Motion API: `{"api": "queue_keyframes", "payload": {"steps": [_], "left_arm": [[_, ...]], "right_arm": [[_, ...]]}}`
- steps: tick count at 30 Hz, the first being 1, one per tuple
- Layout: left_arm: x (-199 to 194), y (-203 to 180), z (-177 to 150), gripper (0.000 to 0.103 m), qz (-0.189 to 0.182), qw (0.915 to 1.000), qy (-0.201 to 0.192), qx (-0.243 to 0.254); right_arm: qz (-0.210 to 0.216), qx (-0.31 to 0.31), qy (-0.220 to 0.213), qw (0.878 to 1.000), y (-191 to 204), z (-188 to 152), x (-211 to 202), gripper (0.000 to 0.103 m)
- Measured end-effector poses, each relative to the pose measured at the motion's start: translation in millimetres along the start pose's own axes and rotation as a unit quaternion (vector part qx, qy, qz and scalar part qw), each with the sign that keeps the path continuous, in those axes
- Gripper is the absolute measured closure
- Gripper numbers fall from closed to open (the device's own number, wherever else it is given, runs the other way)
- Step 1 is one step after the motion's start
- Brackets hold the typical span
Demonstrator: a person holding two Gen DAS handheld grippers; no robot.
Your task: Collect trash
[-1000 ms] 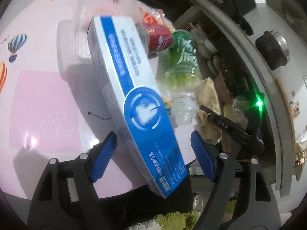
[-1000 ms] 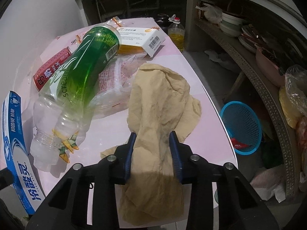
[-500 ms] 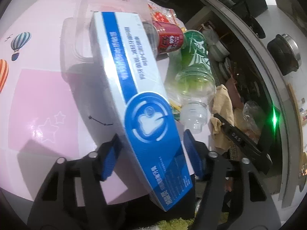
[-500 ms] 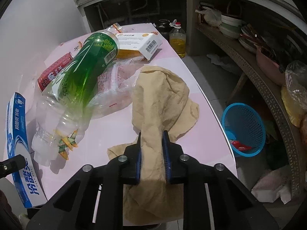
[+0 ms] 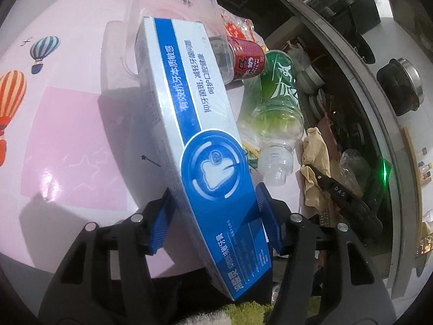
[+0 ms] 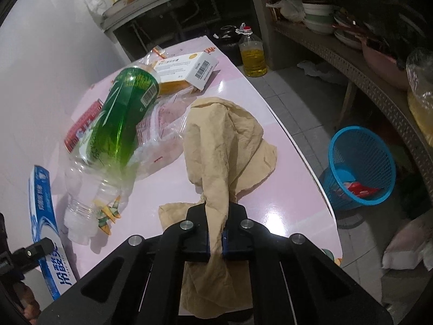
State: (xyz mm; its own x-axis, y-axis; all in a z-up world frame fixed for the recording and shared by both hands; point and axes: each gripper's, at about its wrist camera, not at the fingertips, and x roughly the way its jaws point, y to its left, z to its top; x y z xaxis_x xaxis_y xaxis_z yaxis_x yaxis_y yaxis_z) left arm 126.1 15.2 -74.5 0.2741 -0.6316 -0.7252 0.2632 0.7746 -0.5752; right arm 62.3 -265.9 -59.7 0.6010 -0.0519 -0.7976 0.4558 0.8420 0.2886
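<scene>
A long blue and white toothpaste box [image 5: 189, 113] juts off the near edge of the pink table [image 5: 67, 135]. My left gripper [image 5: 215, 189] is shut on its lower half, both blue pads pressed to its sides. The box's end also shows at the left of the right wrist view [image 6: 44, 216]. A crumpled tan cloth [image 6: 224, 146] lies near the table's right edge. My right gripper [image 6: 217, 211] is shut on a fold of that cloth, which is drawn up between the pads. On the floor to the right stands a blue mesh basket [image 6: 360, 168] with a red wrapper inside.
An uncapped green plastic bottle [image 6: 121, 124] lies beside a red can [image 6: 81, 127] and clear plastic wrap. A white and orange carton [image 6: 186, 67] sits farther back. A clear plastic tub [image 5: 173, 2] stands behind the toothpaste box. An oil bottle [image 6: 253, 54] is on the floor.
My left gripper's pads closed in onto the toothpaste box. My right gripper's pads closed on the tan cloth and pinched a fold of it upward.
</scene>
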Motion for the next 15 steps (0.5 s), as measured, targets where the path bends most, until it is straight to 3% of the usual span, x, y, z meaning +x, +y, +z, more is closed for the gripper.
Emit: {"api": "queue_keyframes", "payload": {"steps": [15], "left_arm": [[-59, -11, -9, 0.052, -0.023, 0.9964, -0.067, 0.046]], "right_arm": [[0.015, 0.034, -0.055, 0.998, -12, 6, -42, 0.098]]}}
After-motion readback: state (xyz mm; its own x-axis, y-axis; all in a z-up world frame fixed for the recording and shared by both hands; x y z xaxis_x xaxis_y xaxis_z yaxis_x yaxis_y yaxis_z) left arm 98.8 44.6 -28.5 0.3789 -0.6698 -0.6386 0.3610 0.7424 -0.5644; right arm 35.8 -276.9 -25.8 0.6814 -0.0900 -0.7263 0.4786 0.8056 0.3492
